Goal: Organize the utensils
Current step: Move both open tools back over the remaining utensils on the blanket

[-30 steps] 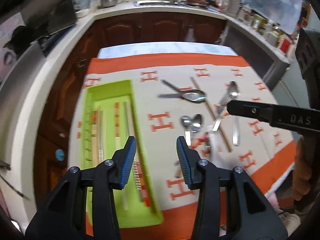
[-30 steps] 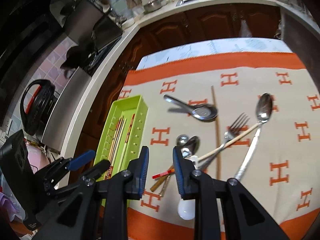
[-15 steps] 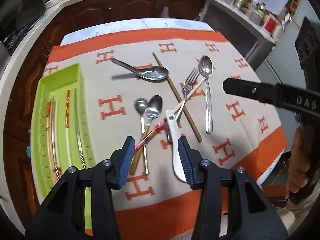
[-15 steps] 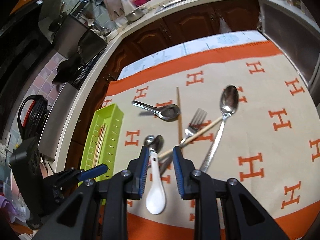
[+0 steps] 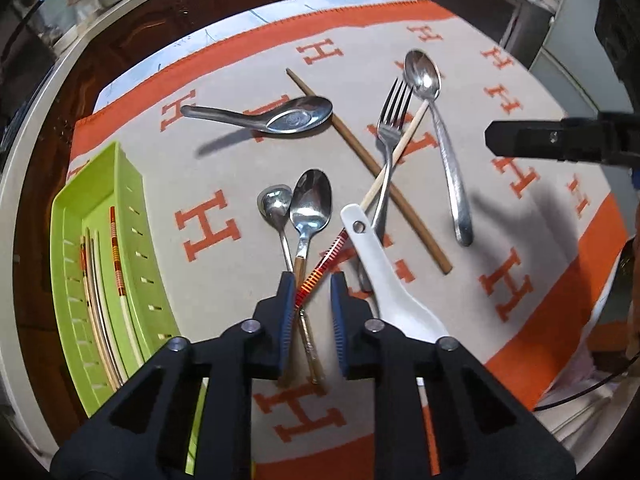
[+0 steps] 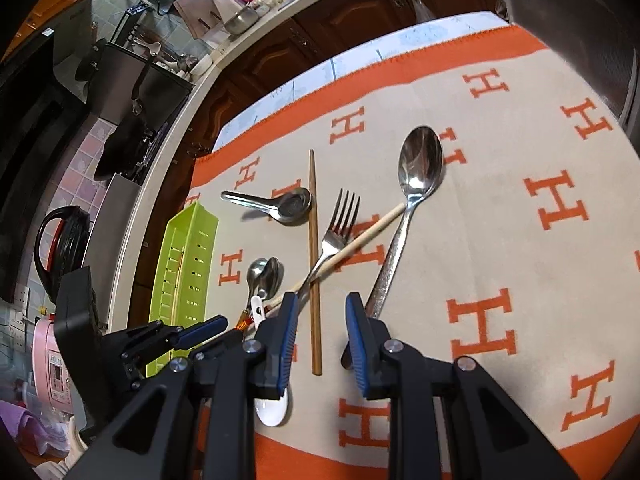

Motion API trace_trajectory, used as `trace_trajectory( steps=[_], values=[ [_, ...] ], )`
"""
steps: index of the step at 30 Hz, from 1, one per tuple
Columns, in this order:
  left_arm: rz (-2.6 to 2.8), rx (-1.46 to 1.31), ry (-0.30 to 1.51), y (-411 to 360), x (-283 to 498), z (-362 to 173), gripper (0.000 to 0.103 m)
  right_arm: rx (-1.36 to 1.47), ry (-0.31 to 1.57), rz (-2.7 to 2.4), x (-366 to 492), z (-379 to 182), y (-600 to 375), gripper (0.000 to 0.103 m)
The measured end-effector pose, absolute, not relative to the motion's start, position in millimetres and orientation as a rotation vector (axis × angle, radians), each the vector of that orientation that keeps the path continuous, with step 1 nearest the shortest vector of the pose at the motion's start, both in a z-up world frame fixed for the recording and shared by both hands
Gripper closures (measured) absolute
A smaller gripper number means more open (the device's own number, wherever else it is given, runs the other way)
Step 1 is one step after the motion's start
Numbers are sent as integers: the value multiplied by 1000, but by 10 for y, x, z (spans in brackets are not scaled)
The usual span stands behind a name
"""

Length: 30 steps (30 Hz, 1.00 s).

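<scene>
left gripper (image 5: 310,280): my fingers are parted a little and sit low over the pile, either side of the red-striped chopstick (image 5: 320,268); can't tell if the pads touch it, so I'm calling it open, nothing pinched.
right gripper (image 6: 322,308): fingers spread wide, holding nothing, hovering over the brown chopstick (image 6: 314,248), with the big spoon (image 6: 416,184) handle running under the right-hand finger.
tray (image 5: 72,216): lime green, at about 9 o'clock in my left view, on the edge of the worktop, with a few chopsticks already lying lengthwise in it.
pile: two small spoons (image 5: 296,208) side by side at 12 o'clock from my left fingers, the white ceramic spoon (image 5: 384,276) just to the right at about 2 o'clock, its handle lying across the fork (image 5: 390,132).
fork: tines pointing away from me, crossed by a pale chopstick (image 5: 396,148) and lying over the brown one.
soup spoon (image 5: 280,116): metal, off by itself further back at 11 o'clock, bowl touching the brown chopstick.
cloth (image 6: 540,280): beige with orange H marks and an orange border, under everything.
</scene>
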<state>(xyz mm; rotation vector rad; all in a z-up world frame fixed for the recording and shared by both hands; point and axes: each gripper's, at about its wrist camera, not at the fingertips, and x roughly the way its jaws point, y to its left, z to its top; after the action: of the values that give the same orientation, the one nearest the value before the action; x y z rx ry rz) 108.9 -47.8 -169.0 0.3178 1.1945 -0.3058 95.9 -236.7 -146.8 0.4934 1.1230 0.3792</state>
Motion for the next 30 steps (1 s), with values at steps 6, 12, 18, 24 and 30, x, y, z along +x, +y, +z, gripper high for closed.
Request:
trace_trajectory(
  steps=[6, 12, 18, 24, 30],
  values=[
    [-321, 368, 1208, -555, 1159, -1787, 95, 478, 1153, 403, 978, -1573, -2283, 79],
    [-341, 402, 1212, -701, 1226, -1817, 95, 433, 1228, 420, 1046, -1786, -2085, 78],
    [-336, 386, 1209, -781, 1259, -1820, 100, 403, 1276, 430, 1112, -1915, -1949, 78],
    [-320, 221, 1205, -603, 1343, -1672, 103, 384, 1280, 424, 1153, -1936, -1938, 78],
    [-317, 168, 1192, -471, 1283, -1573, 103, 367, 1264, 403, 1256, -1910, -1882, 78]
  ],
)
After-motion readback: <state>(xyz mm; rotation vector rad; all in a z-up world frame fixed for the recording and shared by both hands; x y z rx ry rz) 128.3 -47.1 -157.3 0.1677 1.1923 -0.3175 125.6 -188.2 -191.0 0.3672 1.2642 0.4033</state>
